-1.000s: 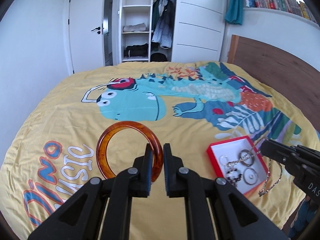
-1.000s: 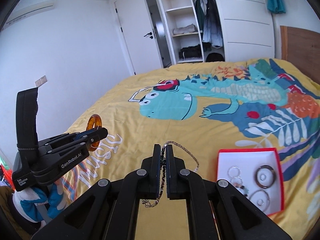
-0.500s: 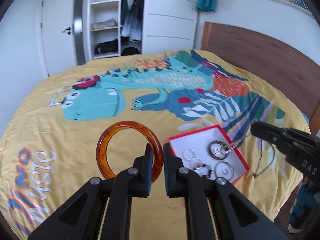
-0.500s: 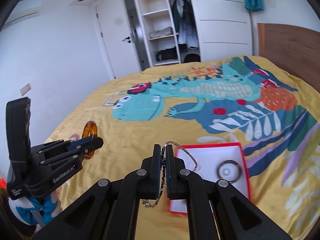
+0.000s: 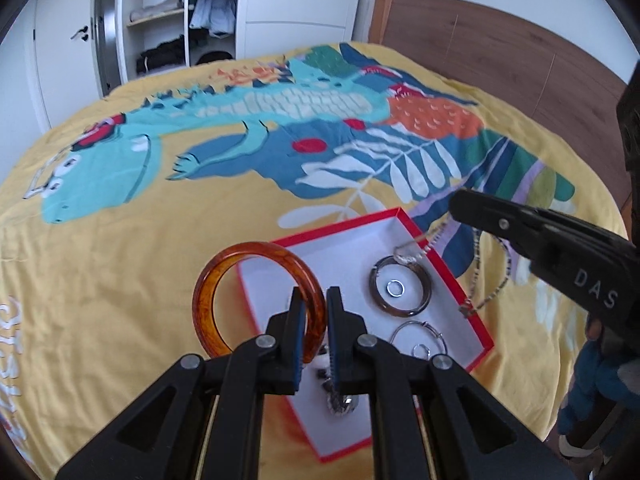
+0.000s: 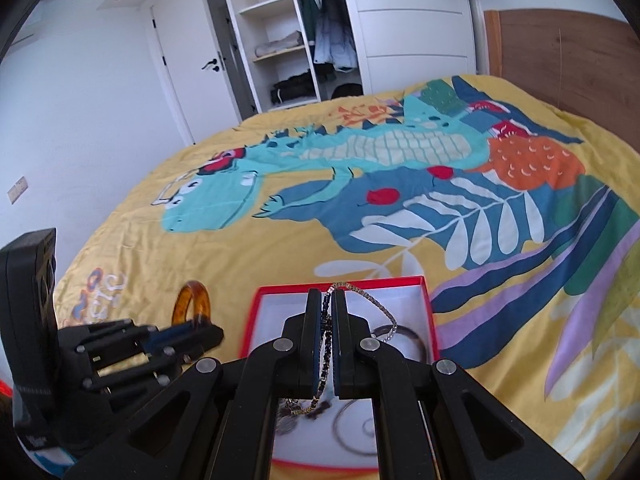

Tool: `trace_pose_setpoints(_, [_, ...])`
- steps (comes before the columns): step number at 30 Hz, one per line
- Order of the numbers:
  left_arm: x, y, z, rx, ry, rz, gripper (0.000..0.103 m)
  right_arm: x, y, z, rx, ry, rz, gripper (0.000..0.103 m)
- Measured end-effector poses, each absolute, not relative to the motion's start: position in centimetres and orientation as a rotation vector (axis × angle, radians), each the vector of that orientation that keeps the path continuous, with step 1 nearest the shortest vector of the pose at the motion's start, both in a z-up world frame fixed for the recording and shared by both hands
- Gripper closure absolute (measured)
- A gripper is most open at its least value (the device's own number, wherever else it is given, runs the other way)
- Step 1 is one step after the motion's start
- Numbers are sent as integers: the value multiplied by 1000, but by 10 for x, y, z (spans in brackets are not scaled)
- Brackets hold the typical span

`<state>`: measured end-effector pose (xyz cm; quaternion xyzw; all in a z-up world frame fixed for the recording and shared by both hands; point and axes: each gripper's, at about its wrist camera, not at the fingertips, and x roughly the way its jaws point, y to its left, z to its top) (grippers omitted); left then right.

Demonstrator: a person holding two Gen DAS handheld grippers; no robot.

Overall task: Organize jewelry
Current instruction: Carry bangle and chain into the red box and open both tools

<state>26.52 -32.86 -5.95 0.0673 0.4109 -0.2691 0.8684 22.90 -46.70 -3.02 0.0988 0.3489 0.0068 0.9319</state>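
Over red box point(image 5: 444, 258) rim, amber bangle point(image 5: 208, 280), chain necklace point(image 6: 372, 304) both clamped

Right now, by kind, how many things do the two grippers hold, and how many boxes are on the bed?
bangle: 1, in the left gripper
chain: 1, in the right gripper
box: 1
Total: 3

Bedspread point(image 5: 120, 248): yellow, printed with teal-and-blue cartoon dinosaur, orange patch, white leaf fronds, red dots, purple and green stripes. Box point(image 5: 406, 216): red rim, white inside. Bangle point(image 5: 208, 280): translucent amber, mottled darker brown. Necklace chain point(image 6: 372, 300): silver with dark links. Rings in box point(image 5: 400, 290): silver, largest dark-edged. Both grippers point(image 5: 312, 300) point(image 6: 328, 300): black, blue pads. Wardrobe point(image 6: 412, 20) and door point(image 6: 180, 60): white. Headboard point(image 5: 500, 60): brown wood grain.
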Motion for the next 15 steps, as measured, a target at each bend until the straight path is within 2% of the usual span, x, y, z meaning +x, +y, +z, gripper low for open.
trace_pose_setpoints(15, [295, -345, -116, 142, 939, -566, 94, 270, -478, -93, 249, 785, 38, 99])
